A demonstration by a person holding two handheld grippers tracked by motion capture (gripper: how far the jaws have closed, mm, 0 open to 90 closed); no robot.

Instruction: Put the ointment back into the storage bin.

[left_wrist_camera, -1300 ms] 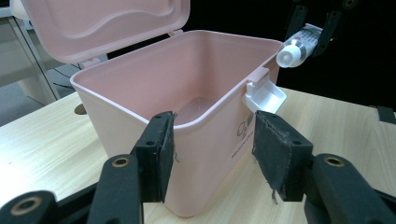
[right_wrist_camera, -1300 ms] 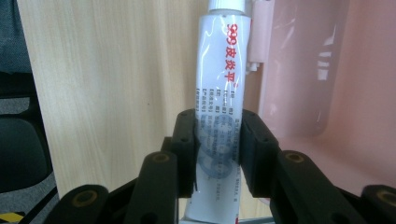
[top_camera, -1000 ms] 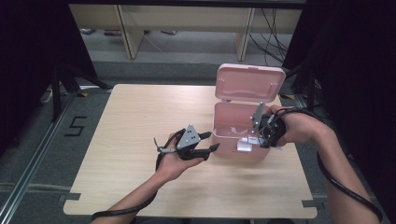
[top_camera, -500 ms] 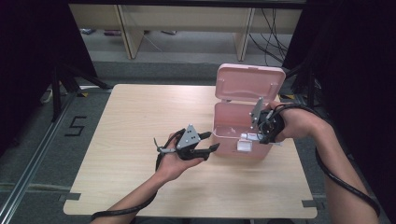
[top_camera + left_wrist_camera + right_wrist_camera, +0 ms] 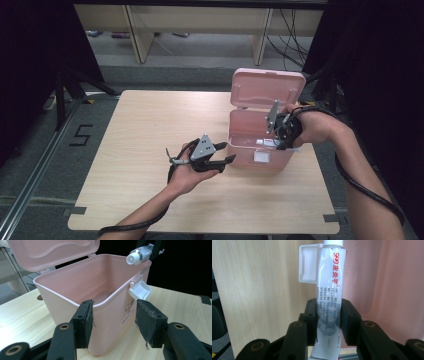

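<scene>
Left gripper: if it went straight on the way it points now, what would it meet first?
Probably the pink box: the left gripper has its open jaws aimed at the box's near corner, close ahead.

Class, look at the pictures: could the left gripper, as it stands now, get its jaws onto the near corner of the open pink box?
Probably yes. The left gripper is open, its jaws standing either side of the pink box corner with nothing between; the tube held by the right gripper is over the far rim.
</scene>
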